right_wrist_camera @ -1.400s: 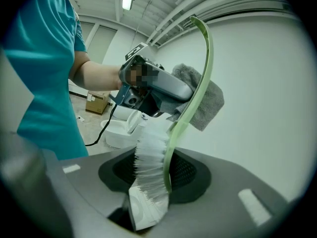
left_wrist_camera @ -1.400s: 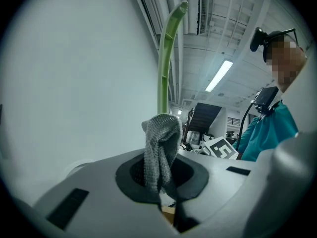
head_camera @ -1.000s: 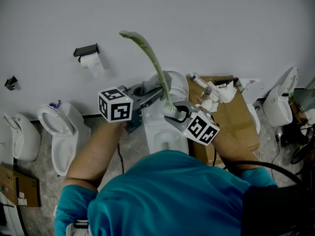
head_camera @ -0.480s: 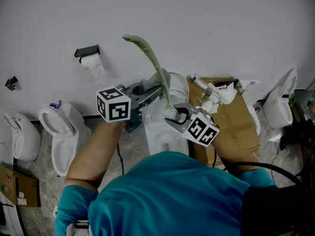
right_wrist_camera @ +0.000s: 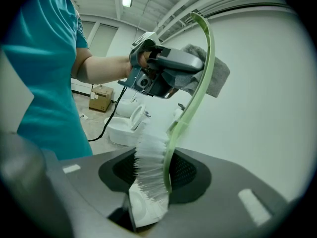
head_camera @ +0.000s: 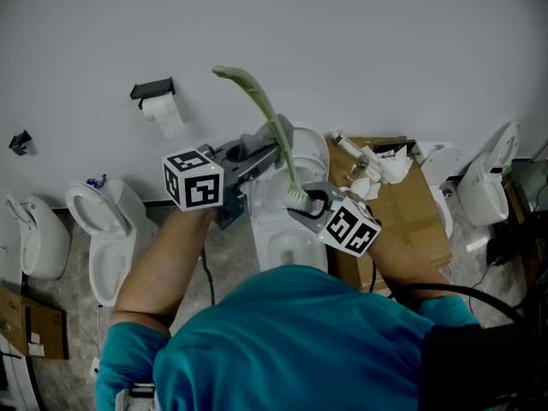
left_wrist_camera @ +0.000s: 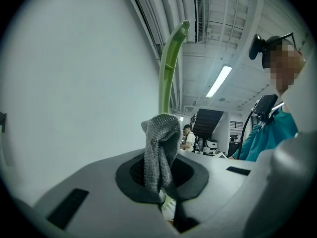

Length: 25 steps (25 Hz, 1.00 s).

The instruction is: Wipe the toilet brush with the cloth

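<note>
Nearest the head camera is the person's teal shirt [head_camera: 291, 341], with a bare forearm reaching forward from each side. The right hand-held gripper [head_camera: 301, 202] points forward and somewhat down, just above the open bowl of a white toilet [head_camera: 276, 234]. It is clenched on the toilet brush [head_camera: 267, 114]: the right gripper view shows the white bristles [right_wrist_camera: 148, 167] and the pale green spine of the head wedged between the two jaws. From that grip the green handle rises and curves away, its tip bending over toward the left of the head view.

The left hand-held gripper [head_camera: 271, 149] lies roughly level a little farther out and to the left, with its marker cube [head_camera: 193, 180] turned toward the camera. Its jaws are closed on a grey knitted cloth [left_wrist_camera: 161, 148], which bunches up out of them. The cloth lies against the brush handle about midway up, and the handle shows directly behind it in the left gripper view. The right gripper view shows the cloth folded round the far side of the handle.

Beyond the hands, the floor [head_camera: 227, 251] meets a plain pale wall [head_camera: 385, 41]. Several more white toilets stand along that edge, one with its seat up at the left [head_camera: 107, 229]. A flattened cardboard sheet [head_camera: 415, 204] lies to the right with white odds and ends at its far end. On the wall at the left hangs a black holder with a toilet roll [head_camera: 159, 108].
</note>
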{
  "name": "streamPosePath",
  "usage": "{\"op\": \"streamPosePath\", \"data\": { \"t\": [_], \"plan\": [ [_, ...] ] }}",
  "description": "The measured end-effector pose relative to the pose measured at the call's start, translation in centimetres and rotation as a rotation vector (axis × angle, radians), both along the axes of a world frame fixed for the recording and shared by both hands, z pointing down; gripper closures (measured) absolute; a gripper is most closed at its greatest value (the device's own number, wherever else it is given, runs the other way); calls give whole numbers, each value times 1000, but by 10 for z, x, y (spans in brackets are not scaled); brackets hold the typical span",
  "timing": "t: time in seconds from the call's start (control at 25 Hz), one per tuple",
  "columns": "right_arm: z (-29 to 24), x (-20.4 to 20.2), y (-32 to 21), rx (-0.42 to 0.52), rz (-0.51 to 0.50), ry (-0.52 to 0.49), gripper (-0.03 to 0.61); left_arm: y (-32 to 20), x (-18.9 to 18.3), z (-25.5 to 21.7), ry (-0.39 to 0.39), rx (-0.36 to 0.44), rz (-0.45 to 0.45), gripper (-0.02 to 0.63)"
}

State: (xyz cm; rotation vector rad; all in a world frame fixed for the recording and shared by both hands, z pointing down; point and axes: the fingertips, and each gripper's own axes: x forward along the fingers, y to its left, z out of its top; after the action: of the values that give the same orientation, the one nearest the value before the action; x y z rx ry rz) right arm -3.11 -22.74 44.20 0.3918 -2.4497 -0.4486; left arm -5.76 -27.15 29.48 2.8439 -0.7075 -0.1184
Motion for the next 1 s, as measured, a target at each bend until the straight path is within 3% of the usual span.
{"op": "streamPosePath", "data": {
  "t": [1.0],
  "plan": [
    [17, 8, 1, -36, 8, 47, 426, -5, -15, -21, 25, 41, -49, 592]
  ]
}}
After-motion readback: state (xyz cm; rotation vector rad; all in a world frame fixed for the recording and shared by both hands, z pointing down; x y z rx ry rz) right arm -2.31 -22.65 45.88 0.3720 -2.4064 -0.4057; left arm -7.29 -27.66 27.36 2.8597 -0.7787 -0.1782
